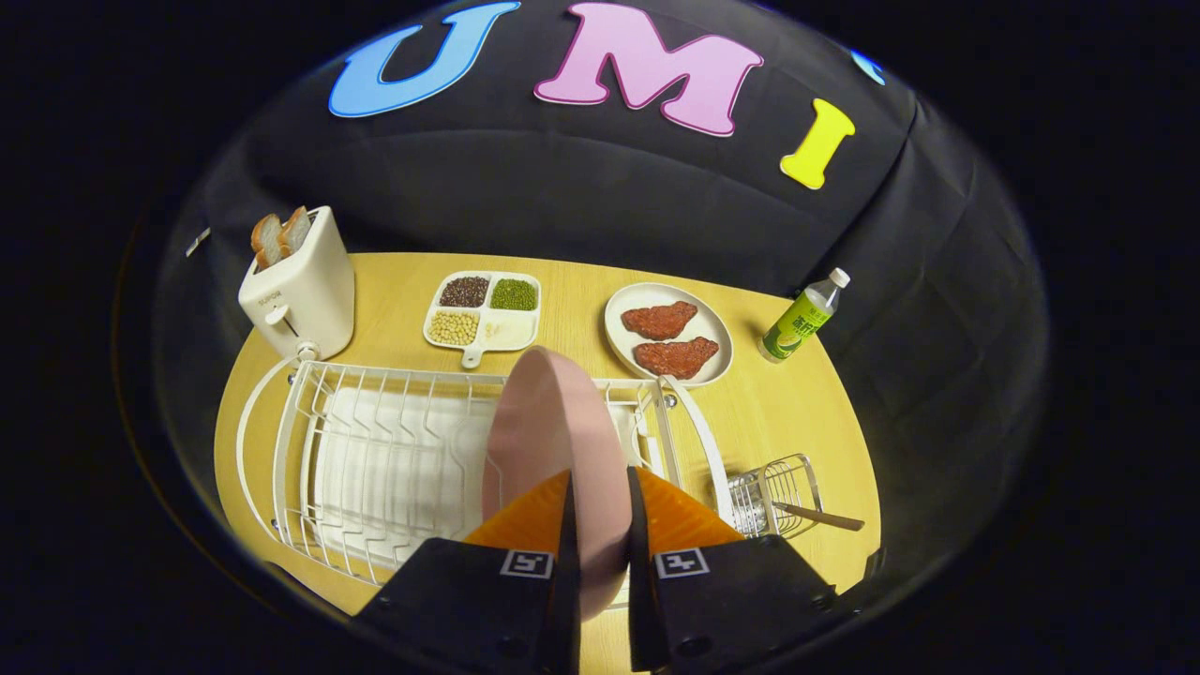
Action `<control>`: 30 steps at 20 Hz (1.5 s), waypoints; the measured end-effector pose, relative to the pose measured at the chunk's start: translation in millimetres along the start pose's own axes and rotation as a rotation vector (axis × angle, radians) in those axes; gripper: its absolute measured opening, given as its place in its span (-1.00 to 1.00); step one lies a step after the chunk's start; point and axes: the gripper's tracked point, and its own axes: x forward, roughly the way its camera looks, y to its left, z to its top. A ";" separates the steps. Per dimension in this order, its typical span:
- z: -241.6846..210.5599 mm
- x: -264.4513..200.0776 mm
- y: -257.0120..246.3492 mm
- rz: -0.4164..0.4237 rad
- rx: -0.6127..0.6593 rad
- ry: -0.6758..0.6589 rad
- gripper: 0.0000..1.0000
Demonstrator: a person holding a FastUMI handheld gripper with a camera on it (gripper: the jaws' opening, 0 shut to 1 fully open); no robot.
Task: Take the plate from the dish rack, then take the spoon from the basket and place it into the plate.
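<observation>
The yellow wooden surface (797, 412) spreads wide under everything, and on it sits the white wire dish rack (375, 459), its slots bare over a white drip tray. Standing on edge over the rack's right end is the plate (553, 441), plain, matte pink, rounded rim, and the gripper (600, 502) has it: both fingers are narrowed onto the plate's lower edge, one on each face, pinching it upright. Whether the plate's bottom touches the rack cannot be told.

Just right of the rack stands the small wire basket (773, 492), and the spoon (825, 517) lies in it with its handle poking out to the right over the rim.

Beyond the rack, a white toaster (300, 291) stands at the left with two bread slices (279, 236) up in its slots. Next comes a white four-part tray (483, 311) with dark beans, green beans, pale beans and one section nearly bare. To its right is a white dish (666, 333) carrying two reddish meat pieces, and then a small green-labelled bottle (802, 319) with a white cap.
</observation>
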 end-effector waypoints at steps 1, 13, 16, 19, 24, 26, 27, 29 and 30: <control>1.1 -3.1 2.6 -0.014 -0.026 -0.013 -0.51; 49.5 -58.9 -12.9 -0.034 -0.133 -0.179 -0.51; 33.9 -79.2 -20.3 0.103 -0.035 -0.154 -0.51; 13.3 -103.2 -32.7 0.226 0.019 -0.137 -0.52; -44.0 -122.3 -48.4 0.395 0.023 -0.085 -0.53; -72.5 -126.4 -49.2 0.490 0.049 -0.033 -0.52; -85.2 -126.0 -50.2 0.529 0.061 -0.012 -0.52; -110.4 -119.1 -57.7 0.583 0.074 0.031 -0.52; -123.0 -115.4 -60.2 0.606 0.080 0.052 -0.52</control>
